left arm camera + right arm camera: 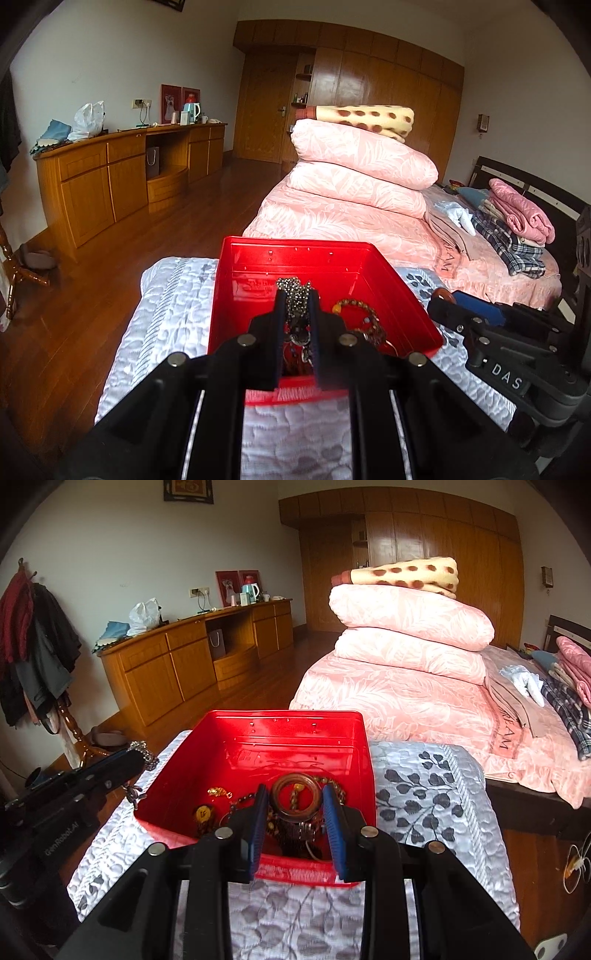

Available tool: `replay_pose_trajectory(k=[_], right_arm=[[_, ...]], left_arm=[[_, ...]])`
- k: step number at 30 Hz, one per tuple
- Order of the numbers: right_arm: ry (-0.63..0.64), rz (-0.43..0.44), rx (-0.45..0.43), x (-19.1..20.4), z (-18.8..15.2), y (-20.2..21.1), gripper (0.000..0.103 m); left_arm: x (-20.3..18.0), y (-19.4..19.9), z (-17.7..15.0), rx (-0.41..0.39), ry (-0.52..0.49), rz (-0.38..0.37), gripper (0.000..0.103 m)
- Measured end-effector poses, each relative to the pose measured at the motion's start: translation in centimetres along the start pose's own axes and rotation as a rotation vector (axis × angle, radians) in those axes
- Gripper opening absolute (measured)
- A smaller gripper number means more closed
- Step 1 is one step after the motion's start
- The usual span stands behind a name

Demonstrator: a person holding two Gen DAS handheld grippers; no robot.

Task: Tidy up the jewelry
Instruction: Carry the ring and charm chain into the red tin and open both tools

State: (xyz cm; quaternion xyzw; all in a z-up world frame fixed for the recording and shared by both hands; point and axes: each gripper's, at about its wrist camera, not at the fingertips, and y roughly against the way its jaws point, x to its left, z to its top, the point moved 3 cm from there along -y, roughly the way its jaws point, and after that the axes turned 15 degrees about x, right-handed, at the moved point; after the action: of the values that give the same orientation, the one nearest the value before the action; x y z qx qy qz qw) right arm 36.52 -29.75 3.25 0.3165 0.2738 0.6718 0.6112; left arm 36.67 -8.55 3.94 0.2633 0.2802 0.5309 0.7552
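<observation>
A: Item one, the container?

B: Red box [255, 746], lid off, set on a silver-grey quilted cover [424, 794] with a dark leaf print. Pink bedding [406, 672] lies well beyond it.

A: Contents?

B: Mixed jewelry on the box floor: a gold-coloured piece [218, 792], a round yellow pendant [203, 814], a beaded bracelet [354, 308], several tangled chains. Finer detail is too small to tell.

A: Left gripper [297, 295]?

B: Jaws pressed nearly together, pinching a silver bead chain [293, 290]. In the left wrist view the chain bunches between and above the tips. In the right wrist view the tips sit at the box's left rim, with the chain's end [144, 753] sticking out past them and a strand dangling just outside the wall.

A: Right gripper [297, 805]?

B: Blue pads [334, 823] part-way apart, clamped on either side of a brown wooden bangle [295, 794], held upright over the box interior. Whether the bangle clears the pile below, I cannot tell.

A: Positions relative to each other?

B: Side by side, apart, both at the near edge of the box.

A: Surroundings?

B: Wooden sideboard [177, 661] along the far wall, wooden floor.
</observation>
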Motion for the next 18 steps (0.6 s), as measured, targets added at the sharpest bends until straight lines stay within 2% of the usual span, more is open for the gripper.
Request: replay_pose_trajectory(k=[6, 15, 18], right_arm=[[-0.015, 0.018, 0.036, -0.8, 1.3, -2.2, 0.03], [-0.033, 0.029, 0.085, -1.3, 2.4, -5.5, 0.03], [-0.043, 0.021, 0.089, -1.7, 2.5, -6.5, 0.04]], left_arm=[[0.6, -2.4, 2.0, 0.024, -0.004, -0.005, 0.011], [0.3, -6.1, 2.9, 0.077, -0.01, -0.03, 0.011], [0.4, -7.4, 3.1, 0.096, -0.012, -0.036, 0.013]])
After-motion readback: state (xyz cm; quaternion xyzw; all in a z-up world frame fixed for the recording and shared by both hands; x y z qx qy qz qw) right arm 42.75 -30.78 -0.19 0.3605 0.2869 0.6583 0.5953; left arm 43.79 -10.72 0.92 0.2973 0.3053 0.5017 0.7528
